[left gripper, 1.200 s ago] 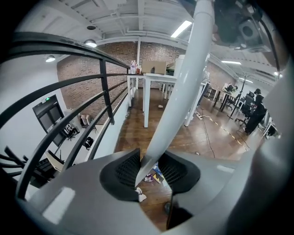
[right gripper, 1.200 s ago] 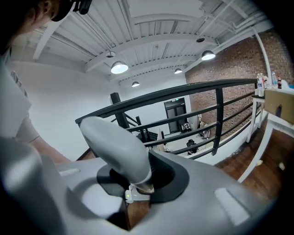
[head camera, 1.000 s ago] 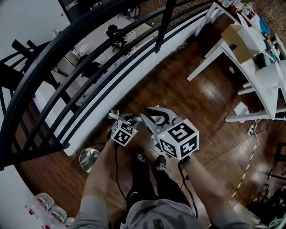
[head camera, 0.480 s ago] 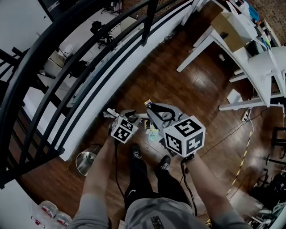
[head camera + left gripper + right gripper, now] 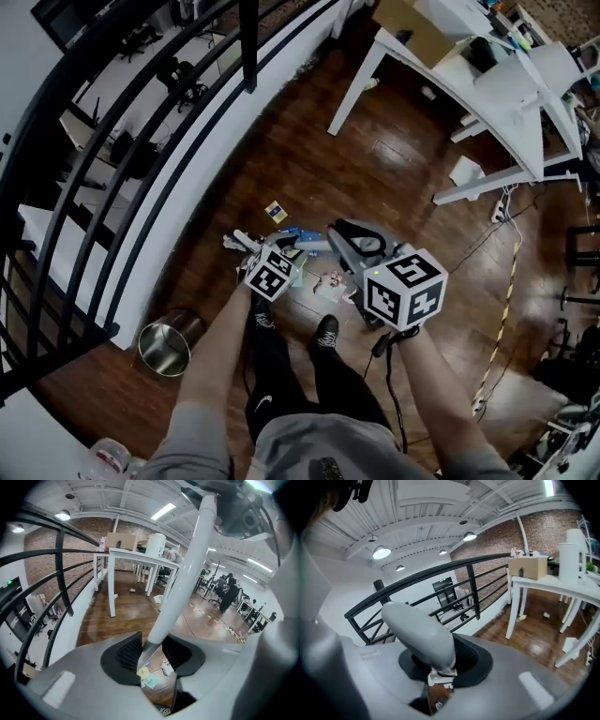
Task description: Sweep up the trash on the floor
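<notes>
Left claw is closed round a white pole that fills the gap between its ribbed pads. Its jaws have just been opening a little wider, with the pole between them. My right claw is clamped on a thick grey handle. From my head, both claws reach out over a dark wooden floor. Trash lies on that floor: crumpled paper scraps between the two claws, and a yellow card a little farther out. A round metal bin stands by the black railing to my left. A white worktop stands ahead on my right.
</notes>
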